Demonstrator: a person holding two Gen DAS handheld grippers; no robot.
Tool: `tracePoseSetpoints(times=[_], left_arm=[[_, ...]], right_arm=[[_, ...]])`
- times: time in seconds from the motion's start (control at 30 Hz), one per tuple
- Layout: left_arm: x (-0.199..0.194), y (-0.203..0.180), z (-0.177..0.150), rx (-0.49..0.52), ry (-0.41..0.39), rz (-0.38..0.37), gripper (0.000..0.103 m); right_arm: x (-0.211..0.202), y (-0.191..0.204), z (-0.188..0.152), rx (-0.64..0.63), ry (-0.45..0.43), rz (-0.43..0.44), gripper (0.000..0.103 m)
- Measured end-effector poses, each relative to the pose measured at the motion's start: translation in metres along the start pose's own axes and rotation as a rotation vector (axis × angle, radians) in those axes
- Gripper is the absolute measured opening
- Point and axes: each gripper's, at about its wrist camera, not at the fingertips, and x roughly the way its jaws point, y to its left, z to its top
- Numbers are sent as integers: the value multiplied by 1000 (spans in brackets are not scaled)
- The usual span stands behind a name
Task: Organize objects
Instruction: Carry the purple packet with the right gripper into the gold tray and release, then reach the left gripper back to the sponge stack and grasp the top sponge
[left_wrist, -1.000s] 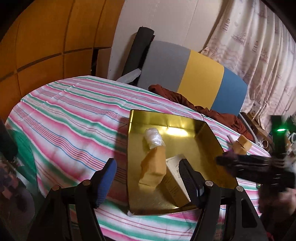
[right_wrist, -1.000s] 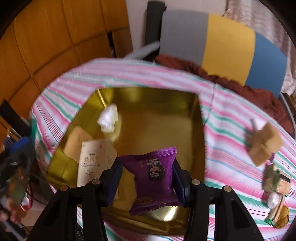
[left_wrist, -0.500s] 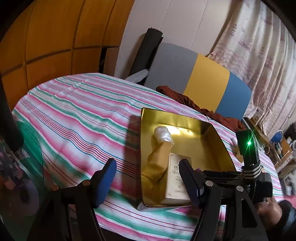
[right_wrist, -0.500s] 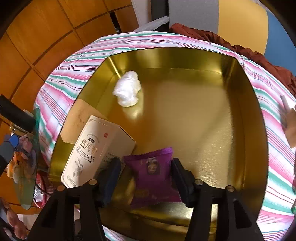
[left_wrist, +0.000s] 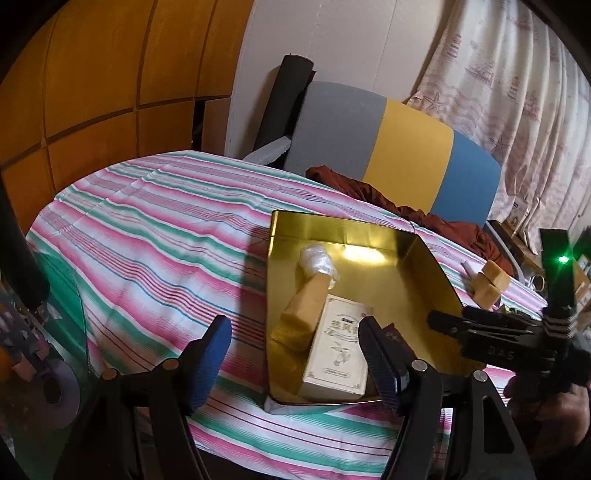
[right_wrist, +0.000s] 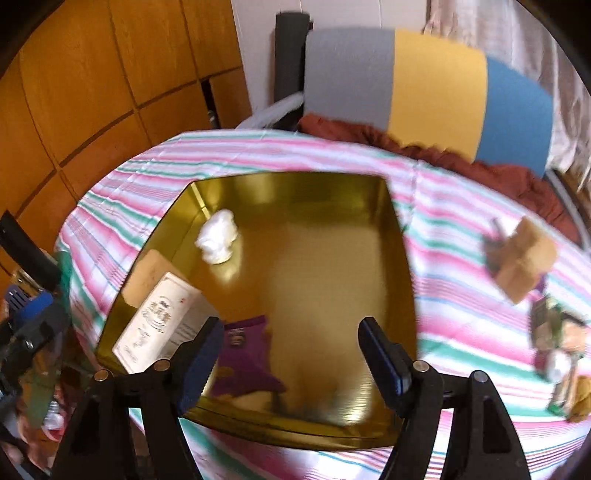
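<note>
Right gripper (right_wrist: 288, 354), seen from its own wrist camera above the near edge of the gold tin (right_wrist: 402, 266): its jaws have just been opening and now stand wide with nothing pressed between the pads. The purple snack packet (right_wrist: 245, 365) lies on the tin floor at the near left, beside the left fingertip and partly behind it, apparently free of the pads. Also inside the tin are a cream carton (right_wrist: 159, 325) against the left wall and a white crumpled wrapper (right_wrist: 218, 240) farther back. Left gripper (left_wrist: 295, 360), seen from its own camera: jaws apart, empty, hanging over the striped tablecloth (left_wrist: 147, 240) at the tin's near-left corner, with a tan block (left_wrist: 303, 317) leaning beside the carton. On the cloth to the right of the tin, a tan cardboard piece (right_wrist: 521, 258) and a small heap of wrapped snacks (right_wrist: 557, 354) appear not yet gathered. Risks, as judged: the packet lies close to the left fingertip, so a sideways withdrawal could drag it or flip it against the carton; the tin is light and shiny, and a finger catching its near rim could slide it on the loose cloth; the right-wrist view is blurred, so exact clearance between pad and packet cannot be told.
</note>
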Motion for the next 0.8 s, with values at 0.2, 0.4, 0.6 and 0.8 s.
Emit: tracePoseSetpoints(times=[0.2,0.4,0.6,0.8], left_arm=[[-2,-27,1,50,-6,-5,77],[0,-61,0,134,3,-38,79],[3,-93,-1,207,17,-86,79],[9,-126,-3,265,37,-145,79]], right_arm=[[-19,-20,-10,-24,-48,-87,81],[-30,-57,-19,12,-49,-151,82],[-38,-107,-27,60,-37,-222,82],[-51,-165,-31,105,-30,-311,82]])
